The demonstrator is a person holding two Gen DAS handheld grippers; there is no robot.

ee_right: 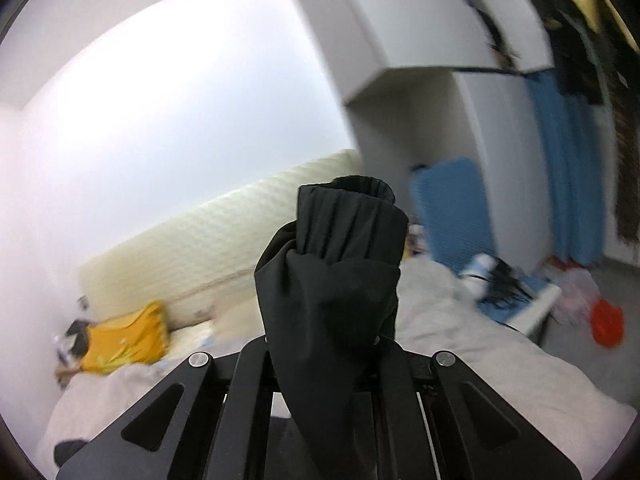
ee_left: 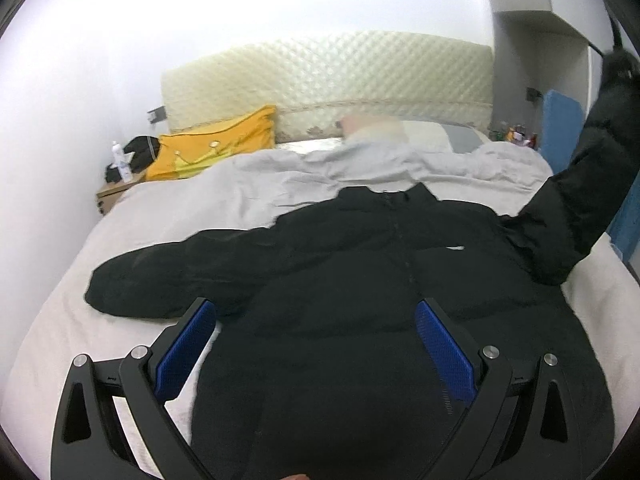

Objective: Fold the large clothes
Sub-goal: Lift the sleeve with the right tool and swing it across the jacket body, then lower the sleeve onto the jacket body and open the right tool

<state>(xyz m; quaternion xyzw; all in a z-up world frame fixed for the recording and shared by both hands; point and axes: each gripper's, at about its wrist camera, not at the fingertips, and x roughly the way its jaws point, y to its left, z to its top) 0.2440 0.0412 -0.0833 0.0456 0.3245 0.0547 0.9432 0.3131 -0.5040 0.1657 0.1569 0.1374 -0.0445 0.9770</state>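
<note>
Barely begun: black puffer jacket (ee_left: 360, 272) spread flat on the bed (ee_left: 60, 320) beneath the wide-open left hand-held gripper (ee_left: 316, 320), one sleeve cuff (ee_right: 344, 232) pinched aloft in the closed right hand-held gripper (ee_right: 326, 340), every fold ahead.

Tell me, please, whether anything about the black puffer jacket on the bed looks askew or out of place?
Yes. The black puffer jacket lies flat on the bed, but one sleeve is hoisted into the air, its cuff pinched in the shut right gripper. The other sleeve lies outstretched. The left gripper hovers open.
</note>
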